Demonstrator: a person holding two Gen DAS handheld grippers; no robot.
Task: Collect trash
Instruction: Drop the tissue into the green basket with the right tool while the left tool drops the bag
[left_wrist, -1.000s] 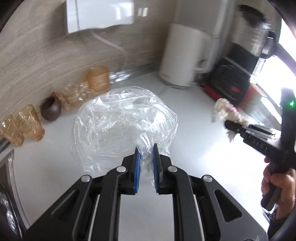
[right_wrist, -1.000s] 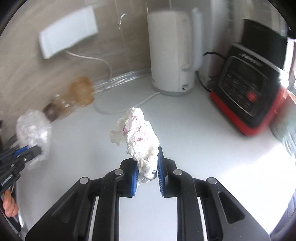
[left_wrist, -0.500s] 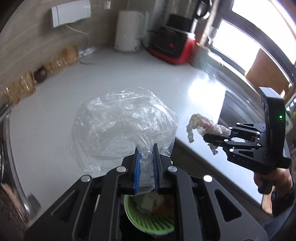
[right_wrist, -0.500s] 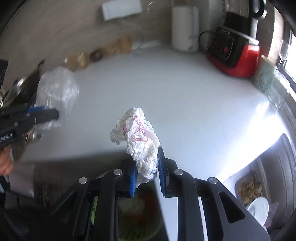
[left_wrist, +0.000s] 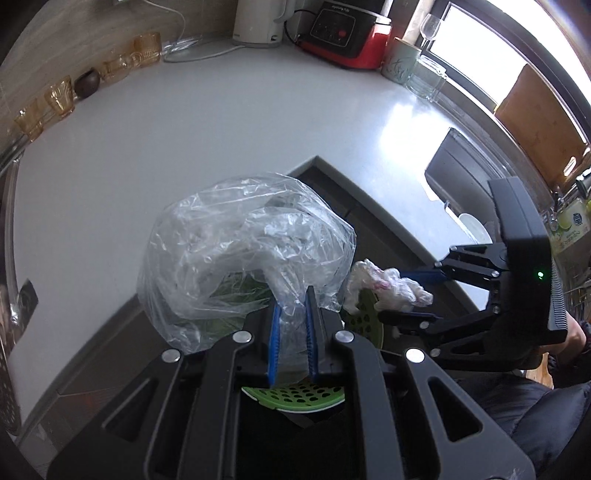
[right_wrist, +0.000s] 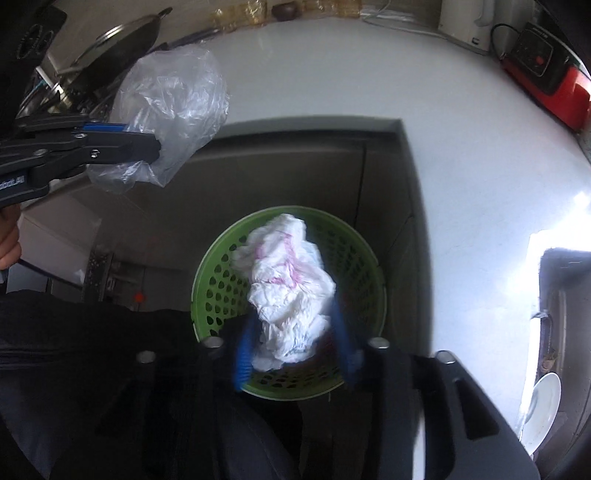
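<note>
**Trash reaches the basket as 1 grip lets go**

Both grippers have swung away from the back of the white counter (left_wrist: 207, 122), where they hung a second ago, and now point steeply down over the green basket (right_wrist: 354, 254) on the floor below the counter's edge. The right gripper (right_wrist: 295, 354) is opening: its blue pads are spreading, blurred, and the crumpled white tissue (right_wrist: 291, 291) sits loose between them, directly above the basket's mouth, apparently on its way in. The left gripper (left_wrist: 291, 332) is clamped nearly closed on a pinch of the clear plastic bag (left_wrist: 240, 258), which balloons beyond the fingertips; from the right wrist view the bag hangs above the basket and off to the left of it, not yet over the opening.

By this showing, 1 piece is as good as delivered and 1 is left: the bag needs carrying over the basket's rim and releasing. Some scraps seem to lie in the basket already, though they are too hidden to name.

Beyond the basket, along the counter's back wall, stand a white kettle (left_wrist: 258, 18), a red and black appliance (left_wrist: 347, 33), amber glasses (left_wrist: 147, 44) and a small brown bowl (left_wrist: 88, 80). A white plate (right_wrist: 543, 406) sits to the basket's right. Nothing blocks the drop; the 2 grippers crowd close together, and the light bag could drift wide.
</note>
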